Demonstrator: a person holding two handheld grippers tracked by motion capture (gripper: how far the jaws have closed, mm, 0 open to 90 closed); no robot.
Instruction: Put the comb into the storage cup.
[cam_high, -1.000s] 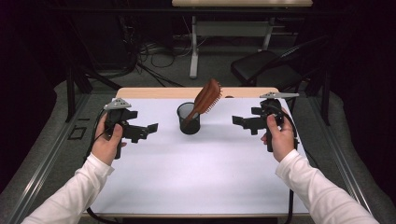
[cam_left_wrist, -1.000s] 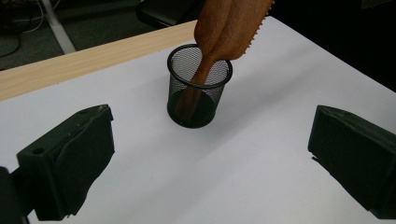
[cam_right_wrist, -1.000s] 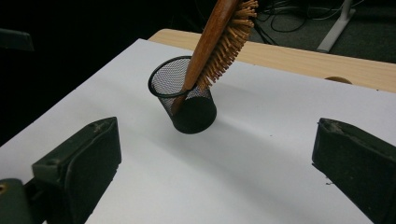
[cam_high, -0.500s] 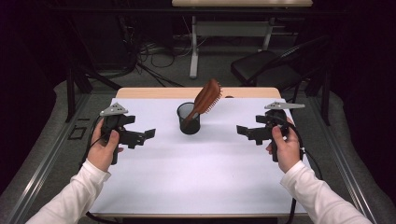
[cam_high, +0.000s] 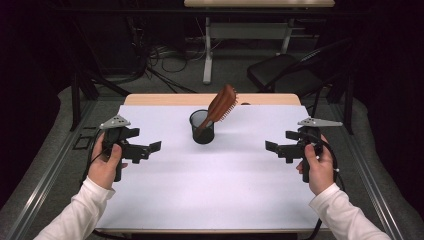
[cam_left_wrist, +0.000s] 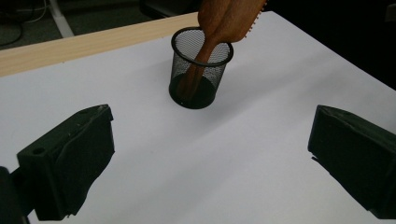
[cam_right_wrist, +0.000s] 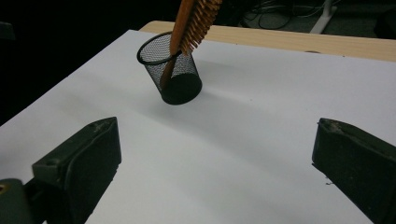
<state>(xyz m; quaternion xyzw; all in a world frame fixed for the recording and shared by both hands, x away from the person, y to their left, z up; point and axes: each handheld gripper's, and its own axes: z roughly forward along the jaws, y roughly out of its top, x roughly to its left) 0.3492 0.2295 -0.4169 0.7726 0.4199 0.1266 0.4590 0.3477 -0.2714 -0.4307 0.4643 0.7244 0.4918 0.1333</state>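
The left gripper (cam_high: 150, 148) hovers over the white table (cam_high: 210, 190) with its fingers (cam_left_wrist: 70, 163) spread wide and nothing between them. The right gripper (cam_high: 276, 148) hangs opposite, its fingers (cam_right_wrist: 77, 168) likewise wide apart and empty. Ahead of both pairs of fingers, and well apart from each, stands a black mesh cup (cam_high: 202, 127) (upright, toward the far side of the table). A wooden hairbrush (cam_high: 220, 106) sits handle-down inside it, leaning on the rim with its bristled head (cam_right_wrist: 201, 18) sticking out above. Seen from the high view, the cup lies between the two grippers and beyond them.
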